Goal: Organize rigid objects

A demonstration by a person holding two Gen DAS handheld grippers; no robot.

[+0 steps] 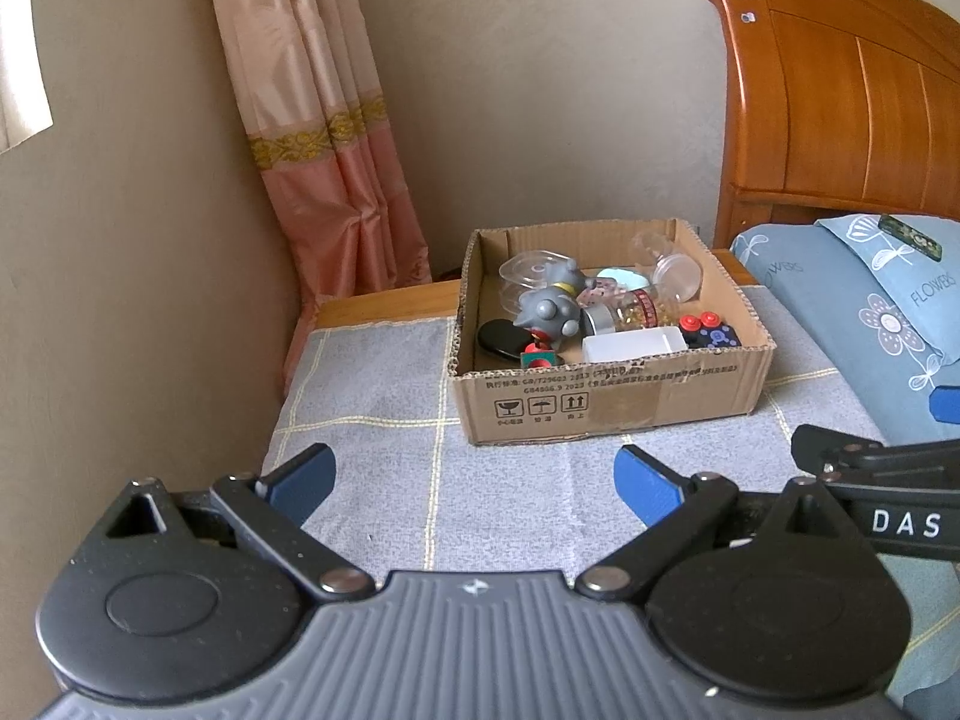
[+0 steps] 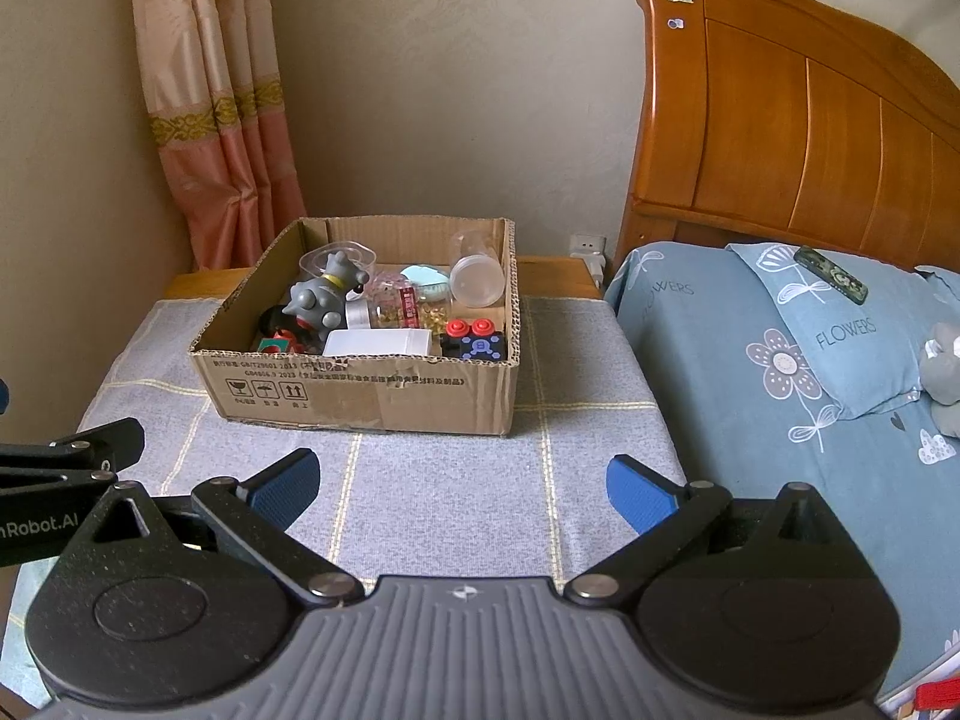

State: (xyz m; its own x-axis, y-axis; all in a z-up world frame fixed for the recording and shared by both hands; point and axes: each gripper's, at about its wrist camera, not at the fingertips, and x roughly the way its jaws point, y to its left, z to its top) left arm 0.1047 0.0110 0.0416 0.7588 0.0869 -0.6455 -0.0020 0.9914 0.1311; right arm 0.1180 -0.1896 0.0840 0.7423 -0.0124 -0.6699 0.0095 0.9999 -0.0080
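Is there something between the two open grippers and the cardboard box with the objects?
Nothing visible. Only bare grey checked cloth lies between the left gripper, the right gripper and the cardboard box; its near wall faces them.

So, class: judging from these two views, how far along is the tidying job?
Done: the grey toy, white box and clear jar already lie in the cardboard box. In hand: nothing; the left gripper and right gripper are both open and empty. Left: possibly the small patterned case on the pillow.
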